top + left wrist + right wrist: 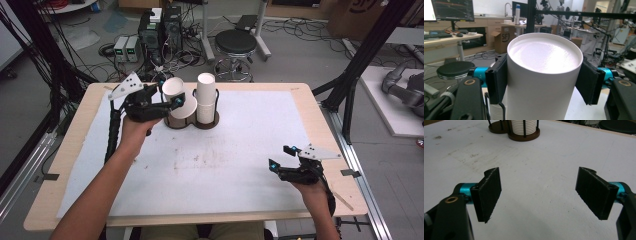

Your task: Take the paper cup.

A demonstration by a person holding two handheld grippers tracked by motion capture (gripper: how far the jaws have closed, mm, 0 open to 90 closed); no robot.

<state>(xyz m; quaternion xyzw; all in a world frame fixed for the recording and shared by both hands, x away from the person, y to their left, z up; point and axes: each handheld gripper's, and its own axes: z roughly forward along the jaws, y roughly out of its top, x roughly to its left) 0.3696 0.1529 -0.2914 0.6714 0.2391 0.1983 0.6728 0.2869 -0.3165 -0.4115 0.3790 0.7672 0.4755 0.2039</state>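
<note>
So the landmark here is the dark brown double-ring wooden cup holder with thin black upright rods (192, 122), sitting at the far middle of the table. Its right-hand ring carries a tall stack of white paper cups (206, 97), which the rods keep from tipping over.

The left gripper (176, 102) is clamped on a single white paper cup (178, 97), pads (499, 80) pressing on both sides of the wall just under the rim. In the left gripper view the cup sits squarely between the black jaws, open mouth facing up toward the camera. Grabbing it by the sides near the top makes sense to me, since that's where a flimsy cup is stiffest and it leaves the bottom free to slide down between the rods.

From the high view that cup is tilted, mouth leaning toward the person, hanging right above the holder's left ring and just beside the stack. Can't tell if its base already touches the ring. Looks to me like it's being dropped into that left slot.

The right gripper (282, 157) is well away from the holder, near the table's right front corner, jaws spread wide with nothing between them, hovering over the white table mat (240, 165). Probably parked there so it's out of the way.
</note>
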